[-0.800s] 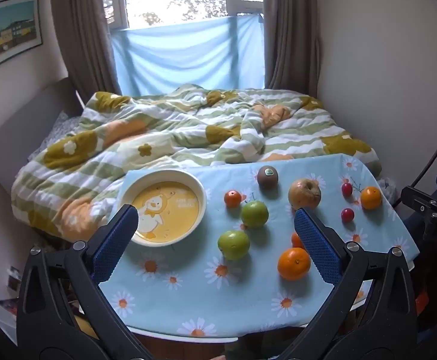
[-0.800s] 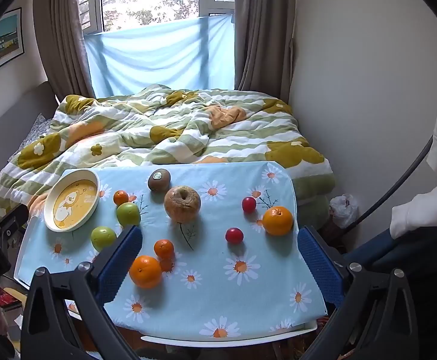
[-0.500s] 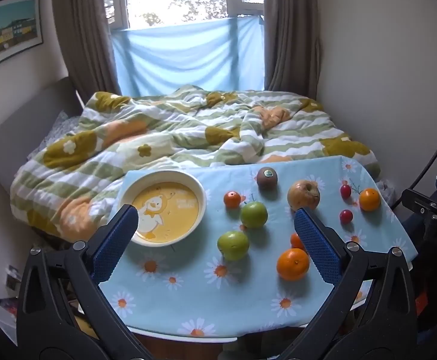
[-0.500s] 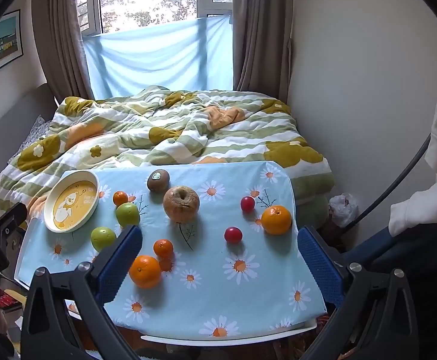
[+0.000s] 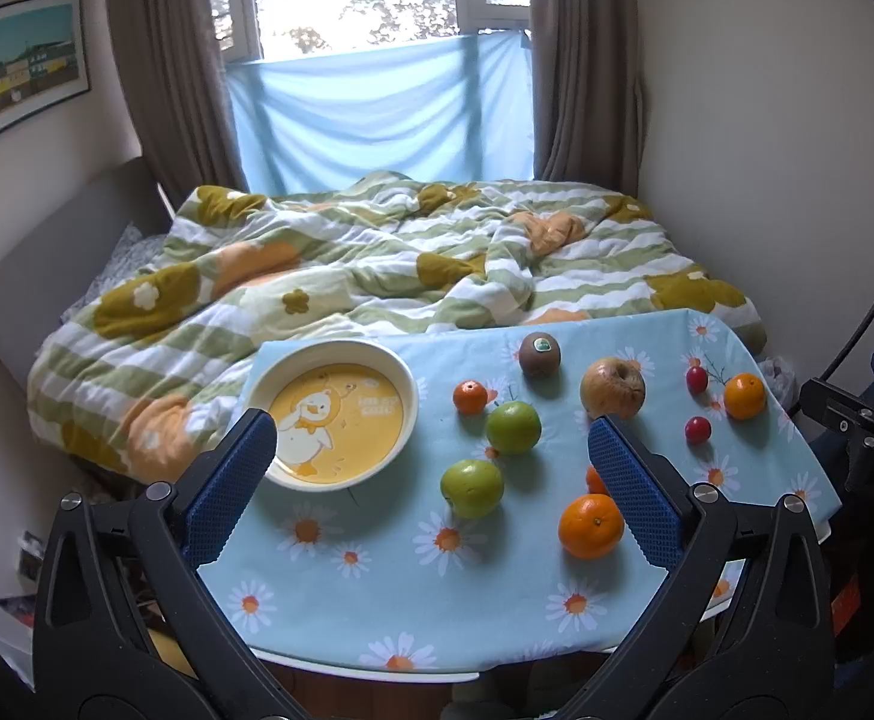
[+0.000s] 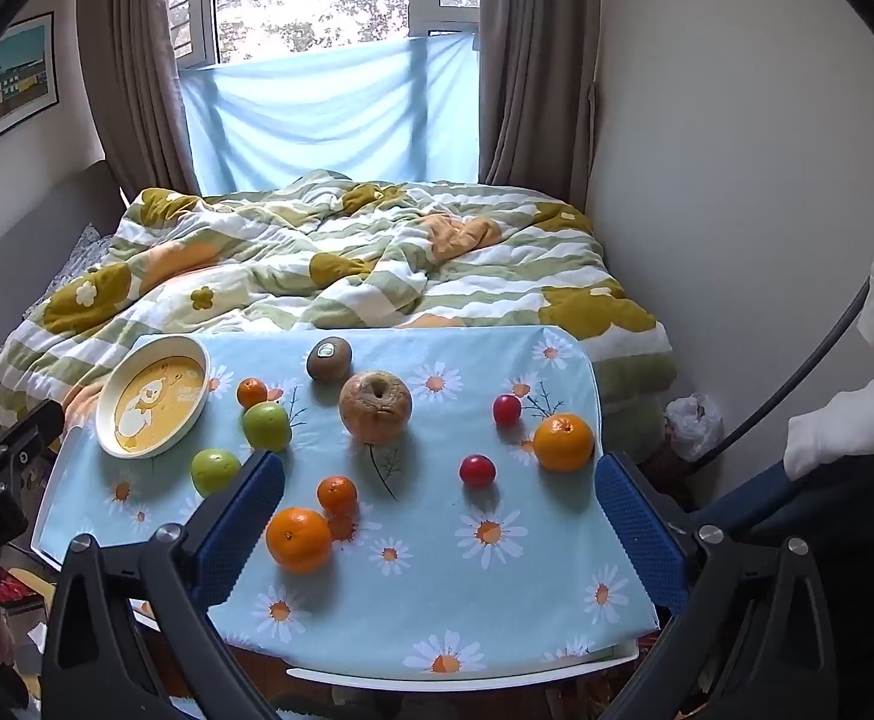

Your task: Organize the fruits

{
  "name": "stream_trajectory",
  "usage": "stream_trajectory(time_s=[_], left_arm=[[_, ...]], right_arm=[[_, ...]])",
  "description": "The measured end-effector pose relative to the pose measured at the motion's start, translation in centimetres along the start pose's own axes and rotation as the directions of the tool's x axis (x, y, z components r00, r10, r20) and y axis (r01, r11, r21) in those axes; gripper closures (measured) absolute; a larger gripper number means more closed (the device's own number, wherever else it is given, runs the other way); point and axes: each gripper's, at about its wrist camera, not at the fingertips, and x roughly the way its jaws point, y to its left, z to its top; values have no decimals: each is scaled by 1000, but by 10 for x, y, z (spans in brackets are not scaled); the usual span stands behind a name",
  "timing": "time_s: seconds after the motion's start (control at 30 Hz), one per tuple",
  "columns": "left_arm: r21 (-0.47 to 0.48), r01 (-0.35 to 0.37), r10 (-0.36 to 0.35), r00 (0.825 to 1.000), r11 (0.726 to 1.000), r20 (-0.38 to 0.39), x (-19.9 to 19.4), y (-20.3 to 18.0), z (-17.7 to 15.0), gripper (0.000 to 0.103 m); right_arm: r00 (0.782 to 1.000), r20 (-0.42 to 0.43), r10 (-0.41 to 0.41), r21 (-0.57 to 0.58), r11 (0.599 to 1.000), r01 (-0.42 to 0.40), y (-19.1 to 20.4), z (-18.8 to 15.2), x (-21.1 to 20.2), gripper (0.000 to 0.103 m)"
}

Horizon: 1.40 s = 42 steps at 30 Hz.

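Note:
A white bowl (image 5: pixel 333 420) (image 6: pixel 153 402) with a yellow duck picture stands empty at the table's left. Loose fruit lies to its right on the daisy cloth: two green apples (image 5: pixel 513 427) (image 5: pixel 472 488), a kiwi (image 5: pixel 538 353) (image 6: pixel 329 359), a brown apple (image 5: pixel 612 387) (image 6: pixel 375 405), oranges (image 5: pixel 591 525) (image 6: pixel 299 539) (image 6: pixel 563 441), small tangerines (image 5: pixel 470 397) (image 6: pixel 336 495) and two red cherry-like fruits (image 6: pixel 477 470) (image 6: pixel 506 409). My left gripper (image 5: pixel 431 450) and right gripper (image 6: pixel 439 489) are both open and empty, held above the near edge of the table.
The table (image 6: pixel 454 679) has a white rim at the near edge. Behind it is a bed with a green and yellow quilt (image 5: pixel 377 264). A wall stands at the right, a window with curtains at the back. A person's white sleeve (image 6: pixel 844 420) is at the right.
Both views have shifted very slightly; the fruit and bowl have not moved. Both grippers stay open.

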Motion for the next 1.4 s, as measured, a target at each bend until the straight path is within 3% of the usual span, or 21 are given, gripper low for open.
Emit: stream_trajectory(time_s=[1.4], left_arm=[[7, 35, -35, 999, 999, -12, 13, -10, 8, 0]], right_arm=[[1000, -4, -2, 6, 1000, 2, -1, 0, 6, 0]])
